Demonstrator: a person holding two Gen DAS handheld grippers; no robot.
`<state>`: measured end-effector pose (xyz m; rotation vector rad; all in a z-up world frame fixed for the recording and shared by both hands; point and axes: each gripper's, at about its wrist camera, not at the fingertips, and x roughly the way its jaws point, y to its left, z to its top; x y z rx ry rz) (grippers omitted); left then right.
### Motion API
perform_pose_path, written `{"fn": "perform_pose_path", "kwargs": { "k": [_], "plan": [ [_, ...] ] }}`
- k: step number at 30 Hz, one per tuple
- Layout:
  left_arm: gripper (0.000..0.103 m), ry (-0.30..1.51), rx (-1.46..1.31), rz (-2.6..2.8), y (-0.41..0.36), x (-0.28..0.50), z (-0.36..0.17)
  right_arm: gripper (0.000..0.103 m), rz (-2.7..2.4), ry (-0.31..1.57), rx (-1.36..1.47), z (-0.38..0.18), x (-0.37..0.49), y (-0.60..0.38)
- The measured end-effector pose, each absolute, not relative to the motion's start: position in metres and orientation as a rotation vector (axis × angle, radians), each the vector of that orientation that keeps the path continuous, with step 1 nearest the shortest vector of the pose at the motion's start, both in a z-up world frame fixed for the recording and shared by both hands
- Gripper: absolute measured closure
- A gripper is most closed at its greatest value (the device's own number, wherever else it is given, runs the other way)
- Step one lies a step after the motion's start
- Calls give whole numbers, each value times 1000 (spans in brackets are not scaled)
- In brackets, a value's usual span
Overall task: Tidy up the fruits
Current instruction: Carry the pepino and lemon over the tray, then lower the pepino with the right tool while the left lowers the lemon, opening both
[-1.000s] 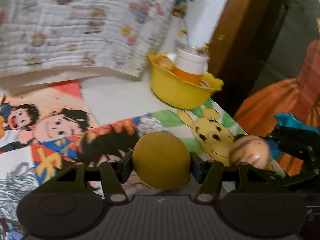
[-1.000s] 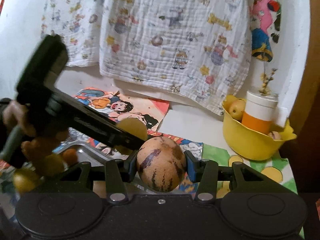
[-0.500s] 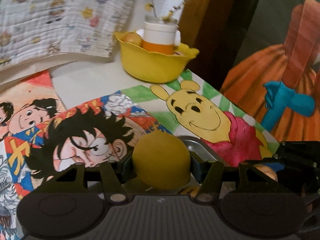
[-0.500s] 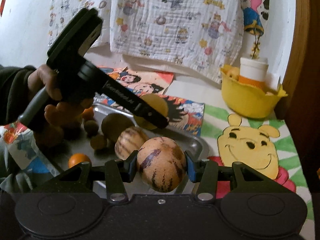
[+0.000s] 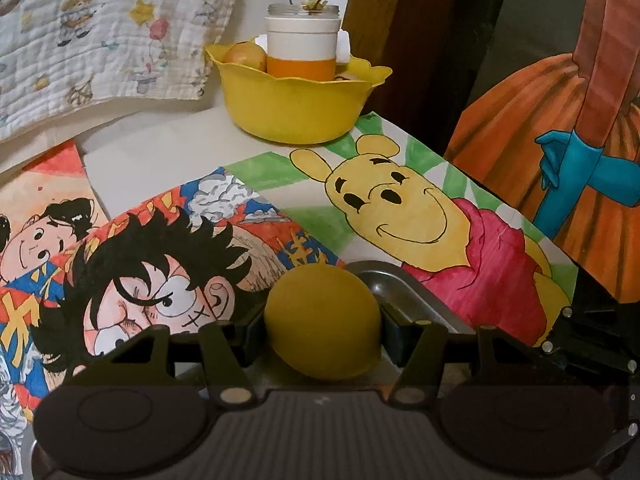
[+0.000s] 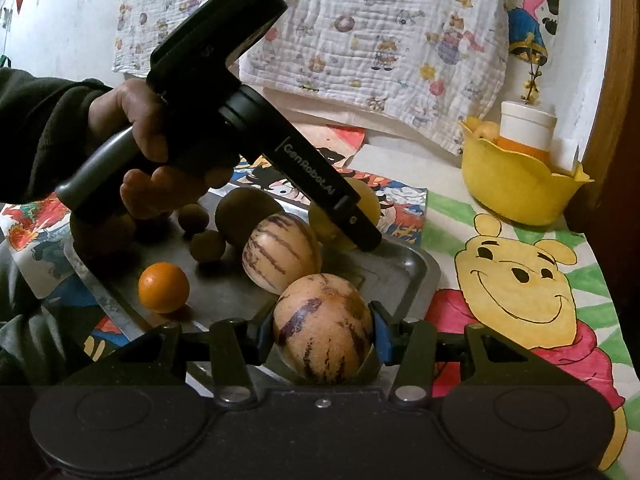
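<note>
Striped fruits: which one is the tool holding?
The nearer striped fruit, clamped in the right tool. The other striped fruit lies free on the metal tray.

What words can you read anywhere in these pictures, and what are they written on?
"GenRobot.AI": in white along the black body of the left gripper, seen from the right wrist view.
Yellow signs on the cartoon poster: too stylised to read.
Nothing else carries words.

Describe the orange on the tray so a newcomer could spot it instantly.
Find the metal tray lying on the cartoon drawings, left of the yellow bowl. The orange sits alone near the tray's left front edge, apart from the other fruit. It is the only bright, smooth orange ball there; its neighbours are dull brown balls or a pale striped melon.
</note>
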<state>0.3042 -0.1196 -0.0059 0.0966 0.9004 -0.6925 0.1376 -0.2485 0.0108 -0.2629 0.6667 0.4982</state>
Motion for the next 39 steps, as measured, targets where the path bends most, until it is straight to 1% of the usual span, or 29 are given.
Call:
{"fn": "perform_pose_path", "kwargs": {
  "k": [11,22,39],
  "plan": [
    [40,903,135,-674,-124,306,-6,53,497,662,-282,7,143,-244],
    [40,891,168,-668,-128,302,-7,53,470,665,-242,3,148,-247],
    [39,892,108,-658,-119,302,-7,52,452,647,-243,1,144,-247]
  ]
}}
